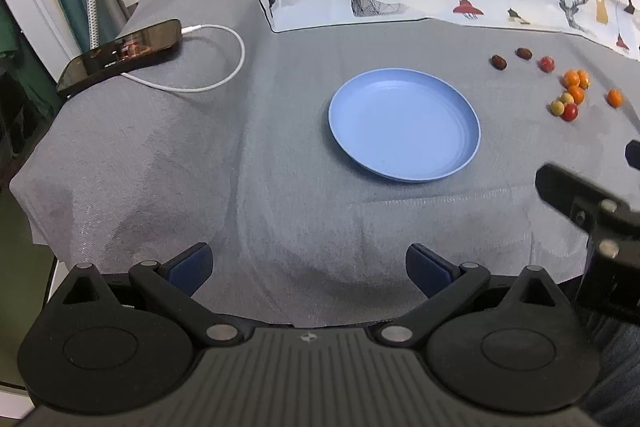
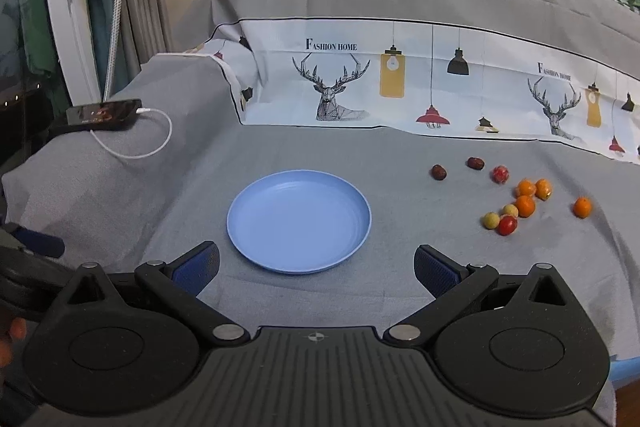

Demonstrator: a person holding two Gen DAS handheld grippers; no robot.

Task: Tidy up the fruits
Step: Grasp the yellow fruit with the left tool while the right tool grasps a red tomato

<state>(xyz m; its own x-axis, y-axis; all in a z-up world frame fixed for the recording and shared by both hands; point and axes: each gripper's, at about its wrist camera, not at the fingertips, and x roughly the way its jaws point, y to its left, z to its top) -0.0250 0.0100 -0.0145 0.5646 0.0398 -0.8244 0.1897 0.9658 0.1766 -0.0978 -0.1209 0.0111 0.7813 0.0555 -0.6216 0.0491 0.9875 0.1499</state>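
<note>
A round, shallow blue plastic plate (image 2: 299, 221) was seen empty at the centre of a table draped in grey woven cloth (image 2: 400, 155), with the small fruits scattered well apart from it to the right. Two dark brown date-like fruits (image 2: 439, 171) were laid nearest the printed deer-and-lamp backdrop (image 2: 400, 83); a mottled red fruit (image 2: 500, 174), four small oranges (image 2: 525, 205), two yellow-green fruits (image 2: 491, 220) and a glossy red fruit (image 2: 507, 225) were clustered beyond them. Both tools were held low at the near edge: the left gripper (image 1: 308, 267) and the right gripper (image 2: 316, 267) were each shown with jaws spread wide and nothing between the blue pads. A black phone (image 1: 120, 55) on a white charging cable (image 1: 224, 67) was left at the far left corner.

No fruit had yet been gathered, so the task was judged to be at its very start. The next move was thought to call for the right gripper being carried toward the fruit cluster and closed gently on a single piece, small and round enough to roll.
</note>
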